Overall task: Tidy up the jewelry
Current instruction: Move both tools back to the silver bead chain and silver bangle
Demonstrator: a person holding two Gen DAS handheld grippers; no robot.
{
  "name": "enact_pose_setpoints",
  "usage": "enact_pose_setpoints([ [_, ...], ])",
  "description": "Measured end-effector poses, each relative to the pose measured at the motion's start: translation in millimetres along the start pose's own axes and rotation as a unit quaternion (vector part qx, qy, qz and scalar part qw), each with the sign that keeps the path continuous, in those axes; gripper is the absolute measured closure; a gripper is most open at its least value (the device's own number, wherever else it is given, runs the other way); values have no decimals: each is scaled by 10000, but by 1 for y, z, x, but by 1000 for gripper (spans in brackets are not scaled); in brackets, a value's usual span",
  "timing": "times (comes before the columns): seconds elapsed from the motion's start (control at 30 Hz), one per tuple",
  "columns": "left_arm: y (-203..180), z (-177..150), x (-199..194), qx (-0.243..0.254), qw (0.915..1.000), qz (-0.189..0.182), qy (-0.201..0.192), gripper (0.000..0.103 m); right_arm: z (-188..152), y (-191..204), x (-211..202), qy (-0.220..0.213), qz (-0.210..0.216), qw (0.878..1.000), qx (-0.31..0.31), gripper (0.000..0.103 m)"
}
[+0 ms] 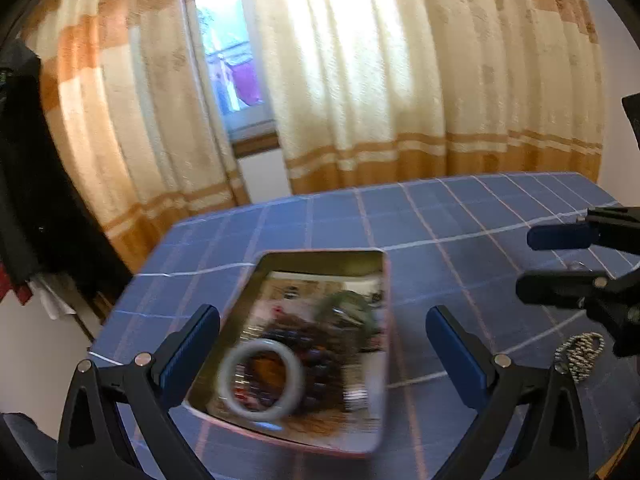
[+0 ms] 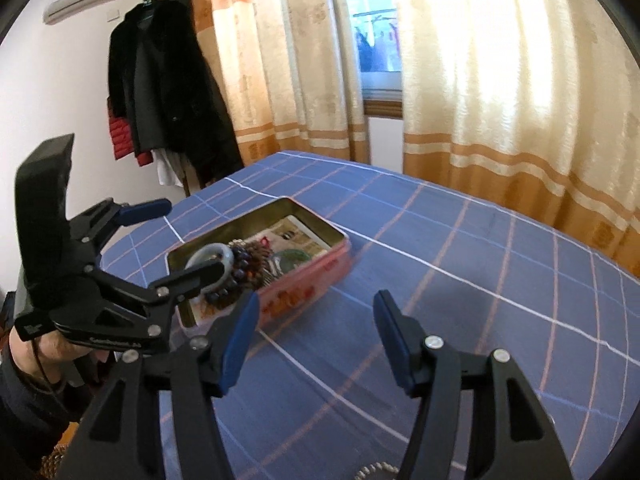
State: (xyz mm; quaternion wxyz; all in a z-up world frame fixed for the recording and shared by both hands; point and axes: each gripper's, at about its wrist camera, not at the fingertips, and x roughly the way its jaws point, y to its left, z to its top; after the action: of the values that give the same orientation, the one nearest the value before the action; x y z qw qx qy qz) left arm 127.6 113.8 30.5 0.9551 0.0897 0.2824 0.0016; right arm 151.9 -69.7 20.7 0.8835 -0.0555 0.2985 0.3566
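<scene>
A: Left tool (image 1: pixel 322 354)?
B: Spread wide, holding nothing, over the tin (image 1: pixel 304 344) on the blue bench (image 1: pixel 440 216); a bangle (image 1: pixel 262 378) and beads (image 1: pixel 316 344) lie inside.
A: Right tool (image 2: pixel 314 340)?
B: Parted, empty. A chain (image 1: pixel 582 354) lies right of the tin.

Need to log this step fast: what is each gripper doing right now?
Left gripper: jaws open, holding nothing, either side of the pink tin.
Right gripper: jaws open, holding nothing, above the blue tablecloth.
</scene>
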Motion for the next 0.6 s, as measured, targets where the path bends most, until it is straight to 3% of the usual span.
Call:
enact_pose_setpoints([
  [0.3,-51,-4,11,280,9987,-420,113,1,-27,-35,-27,-28,-241,9992,317,39],
  [0.4,-68,-4,12,355,9978,-549,114,1,-39,-48,-37,-30,-396,9982,448,33],
  [0.6,-104,-12,12,595,9926,-1050,122,1,-71,-83,-62,36,-867,9935,734,33],
])
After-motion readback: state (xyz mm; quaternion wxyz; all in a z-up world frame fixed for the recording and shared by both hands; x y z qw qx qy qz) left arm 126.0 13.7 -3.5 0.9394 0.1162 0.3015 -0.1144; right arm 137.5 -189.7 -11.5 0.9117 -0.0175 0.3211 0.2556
